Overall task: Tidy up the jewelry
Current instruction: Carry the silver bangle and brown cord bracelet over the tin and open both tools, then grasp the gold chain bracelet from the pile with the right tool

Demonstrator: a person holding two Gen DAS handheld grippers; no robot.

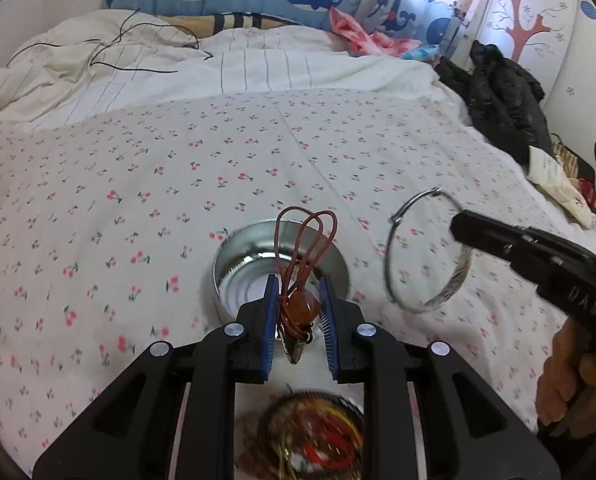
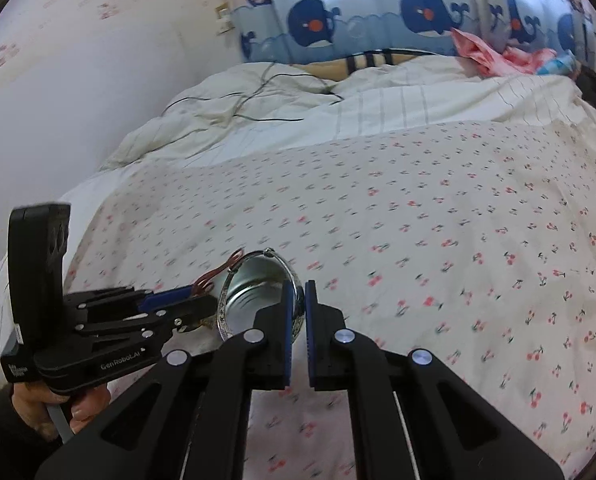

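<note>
My left gripper [image 1: 298,284] is shut on a brown cord necklace [image 1: 302,306] by its amber bead. The cord loops stick up past the blue pads and a dark pendant hangs below. It hovers over a round silver tin [image 1: 233,252] that stands on the cherry-print sheet. At the right, my right gripper [image 1: 458,226] is shut on a thin silver bangle [image 1: 394,220], held off the bed beside the tin. In the right wrist view the bangle [image 2: 221,320] stands on edge in my right gripper [image 2: 298,286], with the tin [image 2: 257,280] seen through it and the left gripper [image 2: 201,300] beside it.
A blurred pile of red and gold jewelry [image 1: 310,432] lies under my left gripper's body. A crumpled striped duvet [image 1: 217,64] with a black cable covers the far bed. A black jacket [image 1: 502,100] and a paper bag sit at the right edge.
</note>
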